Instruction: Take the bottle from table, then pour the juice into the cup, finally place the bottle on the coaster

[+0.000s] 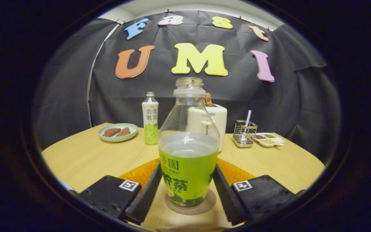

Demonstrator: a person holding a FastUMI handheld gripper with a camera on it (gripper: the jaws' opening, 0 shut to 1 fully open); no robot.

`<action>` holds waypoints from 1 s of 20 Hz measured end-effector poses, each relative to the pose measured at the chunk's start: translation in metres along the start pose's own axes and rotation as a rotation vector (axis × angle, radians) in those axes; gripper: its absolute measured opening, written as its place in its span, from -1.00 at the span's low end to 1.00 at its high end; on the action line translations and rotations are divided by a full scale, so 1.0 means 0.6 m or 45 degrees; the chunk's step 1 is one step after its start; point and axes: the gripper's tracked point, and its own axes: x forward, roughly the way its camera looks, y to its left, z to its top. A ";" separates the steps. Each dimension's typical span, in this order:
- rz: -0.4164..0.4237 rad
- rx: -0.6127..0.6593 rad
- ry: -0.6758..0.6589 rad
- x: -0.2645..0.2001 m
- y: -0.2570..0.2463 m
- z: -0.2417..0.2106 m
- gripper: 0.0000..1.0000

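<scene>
A clear bottle (188,167) with a green label stands upright between my fingers. It has no cap, and pale liquid fills it to just above the label. Its base rests on a round brown coaster (208,203) on the wooden table (85,158). My gripper (188,170) holds the bottle at label height, one finger (150,190) against its left side and the other against its right, so it is shut on the bottle.
Beyond the bottle stand a white appliance (216,119), a slim bottle with a white and green label (150,120), a plate with brown pieces (118,132), a wire holder with a utensil (244,132) and a small divided dish (269,139).
</scene>
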 end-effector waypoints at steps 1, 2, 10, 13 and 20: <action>-0.005 -0.005 -0.001 -0.009 -0.002 0.005 1.00; -0.005 -0.007 -0.001 -0.004 -0.003 0.004 1.00; 0.010 0.062 -0.023 -0.063 -0.009 0.029 1.00; 0.027 0.073 -0.051 -0.112 -0.007 0.049 1.00; -0.035 0.018 -0.155 -0.303 -0.023 0.102 1.00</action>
